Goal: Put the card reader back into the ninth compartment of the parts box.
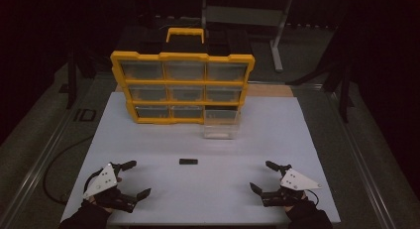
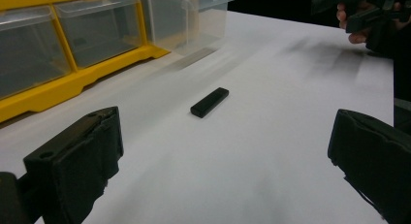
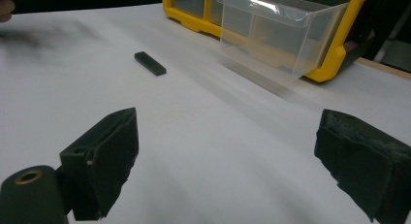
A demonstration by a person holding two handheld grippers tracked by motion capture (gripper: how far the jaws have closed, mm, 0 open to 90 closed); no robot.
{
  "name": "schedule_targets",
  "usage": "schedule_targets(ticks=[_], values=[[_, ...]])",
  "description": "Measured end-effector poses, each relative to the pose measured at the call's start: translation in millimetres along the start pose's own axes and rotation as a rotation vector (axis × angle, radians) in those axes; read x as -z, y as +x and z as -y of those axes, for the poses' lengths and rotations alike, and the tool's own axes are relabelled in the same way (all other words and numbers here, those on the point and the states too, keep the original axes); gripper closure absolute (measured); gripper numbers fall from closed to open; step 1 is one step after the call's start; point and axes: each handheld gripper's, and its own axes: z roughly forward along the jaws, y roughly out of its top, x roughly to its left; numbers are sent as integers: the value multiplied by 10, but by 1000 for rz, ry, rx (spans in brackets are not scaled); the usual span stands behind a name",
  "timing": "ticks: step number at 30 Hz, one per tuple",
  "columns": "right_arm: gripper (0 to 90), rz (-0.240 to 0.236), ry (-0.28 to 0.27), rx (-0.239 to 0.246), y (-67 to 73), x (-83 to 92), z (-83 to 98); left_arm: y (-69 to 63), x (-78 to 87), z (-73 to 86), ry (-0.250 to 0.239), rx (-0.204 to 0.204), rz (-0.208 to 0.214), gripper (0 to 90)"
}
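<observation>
Though small, the black bar (image 1: pixel 188 161) looked rigid and light, a flat rectangular block with squared edges and a matte face, probably hard plastic. It lay flat on the white table (image 1: pixel 148 140), between the two grippers and a little ahead of them, well short of the drawer. Its low profile left little to catch, so I judged the best hold to be across its narrow width, pads on the two long sides near the middle. Beyond it sat the clear plastic drawer (image 1: pixel 221 129), thin-walled, glossy and pulled out from the bottom right slot of the yellow organizer (image 1: pixel 182 55). The left gripper (image 1: pixel 132 179) and the right gripper (image 1: pixel 261 176) rested near the table's front edge, each with jaws spread wide and empty.
</observation>
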Motion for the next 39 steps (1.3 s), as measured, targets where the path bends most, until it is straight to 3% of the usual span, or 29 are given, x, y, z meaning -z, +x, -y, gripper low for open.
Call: schedule_targets(ticks=[10,24,39], values=[[87,2,-2,11,15,-5,-8,-9,-19,22,23,-11,7,5],[88,2,-15,17,34,6,-26,-16,22,-32,3,-2,2,4],[88,3,-23,23,71,15,-56,75,56,-298,37,-20,34,4]])
